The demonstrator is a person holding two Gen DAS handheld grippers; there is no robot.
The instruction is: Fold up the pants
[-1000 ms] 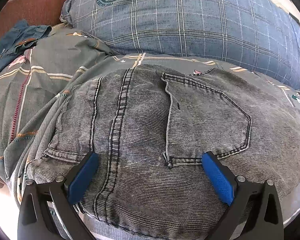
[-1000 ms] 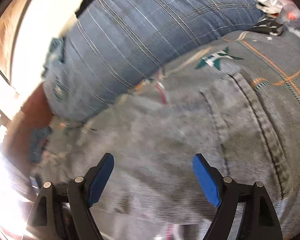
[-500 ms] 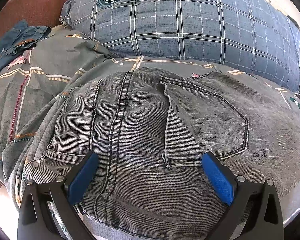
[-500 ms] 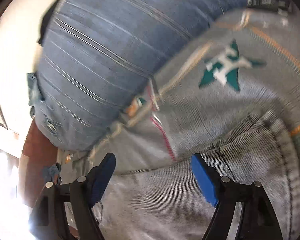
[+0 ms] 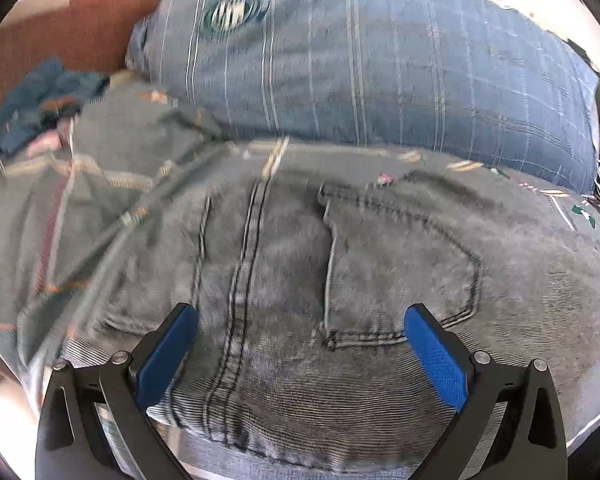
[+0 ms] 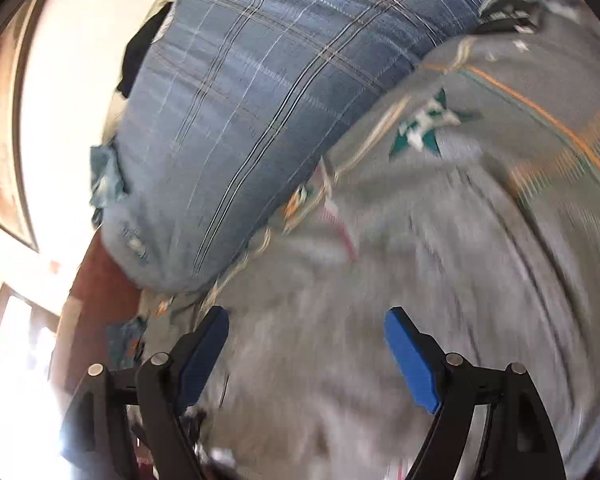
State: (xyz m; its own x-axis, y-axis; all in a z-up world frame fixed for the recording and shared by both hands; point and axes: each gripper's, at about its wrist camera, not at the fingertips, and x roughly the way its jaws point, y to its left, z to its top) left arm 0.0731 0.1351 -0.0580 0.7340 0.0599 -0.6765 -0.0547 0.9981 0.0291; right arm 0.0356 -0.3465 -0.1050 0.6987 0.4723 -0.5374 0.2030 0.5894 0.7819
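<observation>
Grey washed denim pants (image 5: 300, 288) lie folded on the bedspread, seat side up, with a back pocket (image 5: 404, 264) and the centre seam showing. My left gripper (image 5: 300, 316) hovers over the near part of the pants, open, its blue pads spread either side of the seam and pocket with nothing pinched. In the right wrist view the pants (image 6: 380, 340) are a blurred grey mass below my right gripper (image 6: 306, 320), which is open and holds nothing.
A big blue plaid pillow (image 5: 380, 64) lies just behind the pants, also seen as the pillow (image 6: 260, 120) on the right side. The grey patterned bedspread (image 5: 80, 200) spreads left. A dark blue garment (image 5: 40, 96) sits by the brown headboard (image 5: 68, 32).
The left view has tilted slightly, with the pants staying in place. The right gripper has pulled back from the bedspread's star print over the pants and rolled; both stay open.
</observation>
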